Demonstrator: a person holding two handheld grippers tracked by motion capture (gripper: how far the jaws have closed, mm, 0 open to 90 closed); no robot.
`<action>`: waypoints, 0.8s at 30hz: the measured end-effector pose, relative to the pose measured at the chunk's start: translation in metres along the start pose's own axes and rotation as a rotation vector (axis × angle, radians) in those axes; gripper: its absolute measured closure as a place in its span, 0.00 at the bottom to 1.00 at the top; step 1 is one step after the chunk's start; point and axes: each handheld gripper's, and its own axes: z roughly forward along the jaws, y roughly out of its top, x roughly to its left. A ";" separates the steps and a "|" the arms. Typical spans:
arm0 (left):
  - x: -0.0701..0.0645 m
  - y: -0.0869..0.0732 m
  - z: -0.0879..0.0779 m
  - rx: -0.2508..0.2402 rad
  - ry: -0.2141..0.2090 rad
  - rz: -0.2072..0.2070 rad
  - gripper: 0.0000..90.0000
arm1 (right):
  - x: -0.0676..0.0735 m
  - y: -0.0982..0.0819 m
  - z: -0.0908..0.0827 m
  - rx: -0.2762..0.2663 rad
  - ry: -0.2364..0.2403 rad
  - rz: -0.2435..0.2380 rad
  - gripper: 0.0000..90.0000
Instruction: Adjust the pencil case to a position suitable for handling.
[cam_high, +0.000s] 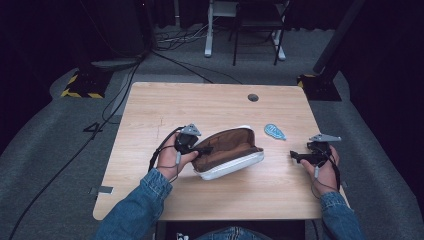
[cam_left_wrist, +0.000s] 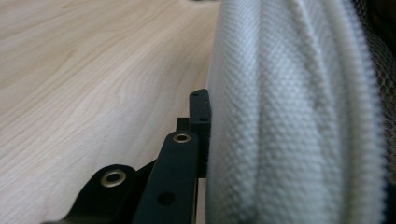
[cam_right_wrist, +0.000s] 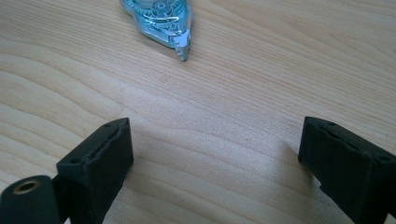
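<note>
I had my left claw (cam_high: 206, 149) pinching the pouch (cam_high: 231, 153) rim and my right claw (cam_high: 295, 156) spread wide, so a tug could have slipped the soft cloth free.

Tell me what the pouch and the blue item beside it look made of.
Pouch: woven fabric outside, pale grey, matte; the left gripper view shows a coarse weave and padded ridges. Its lining looks like brown cloth. Correction tape dispenser: likely hard plastic, translucent blue and glossy, with its inner wheel showing through.
</note>
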 end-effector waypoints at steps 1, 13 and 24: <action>-0.001 0.000 0.001 0.003 -0.006 0.007 0.94 | 0.000 0.000 0.000 0.000 0.000 0.000 0.11; -0.020 -0.003 0.019 0.038 -0.084 0.031 0.94 | 0.000 0.000 0.000 0.000 0.000 0.000 0.11; -0.024 -0.010 0.037 0.053 -0.101 0.038 0.94 | 0.000 0.000 0.000 0.000 0.001 0.000 0.11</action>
